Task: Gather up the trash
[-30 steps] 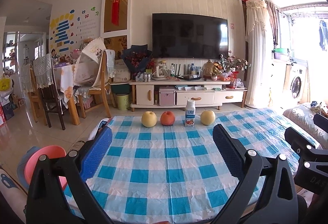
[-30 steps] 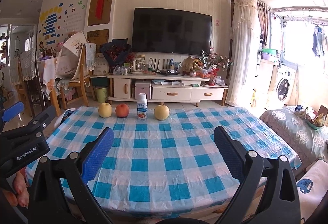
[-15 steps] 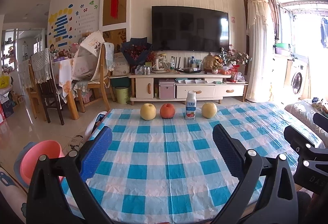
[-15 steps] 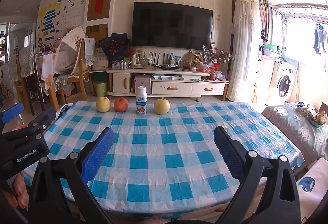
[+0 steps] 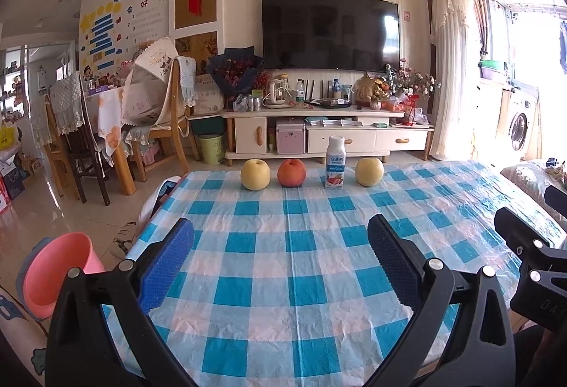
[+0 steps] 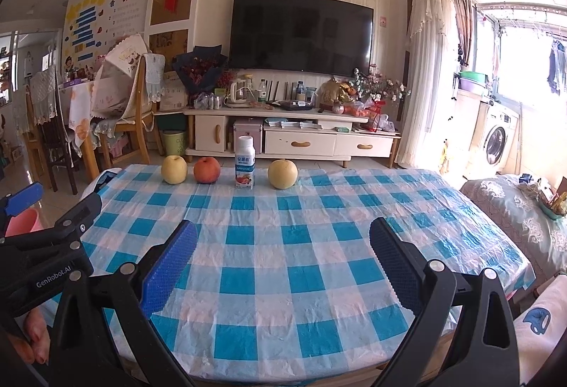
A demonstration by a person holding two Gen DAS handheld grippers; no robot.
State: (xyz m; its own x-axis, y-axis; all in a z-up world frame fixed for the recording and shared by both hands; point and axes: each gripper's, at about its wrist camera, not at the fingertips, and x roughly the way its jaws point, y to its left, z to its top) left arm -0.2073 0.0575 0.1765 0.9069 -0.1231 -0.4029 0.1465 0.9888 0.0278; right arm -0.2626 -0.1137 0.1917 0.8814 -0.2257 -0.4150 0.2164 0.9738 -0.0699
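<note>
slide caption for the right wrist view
Open right gripper faces bottle standing among three fruits on the checked table.

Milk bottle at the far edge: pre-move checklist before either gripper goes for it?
1. Target in view: milk bottle upright on the checked table, cap on. ok.
2. Neighbours apart: red apple on its left, yellow pear on its right, gaps on both sides. ok.
3. Right gripper open and holding nothing. ok.
4. Left gripper open and holding nothing. ok.
5. Path across the cloth to the bottle free of objects. ok.
6. Pink bin on the floor at the left, opening in view. ok.
7. Bottle empty, so really trash: cannot tell.
</note>
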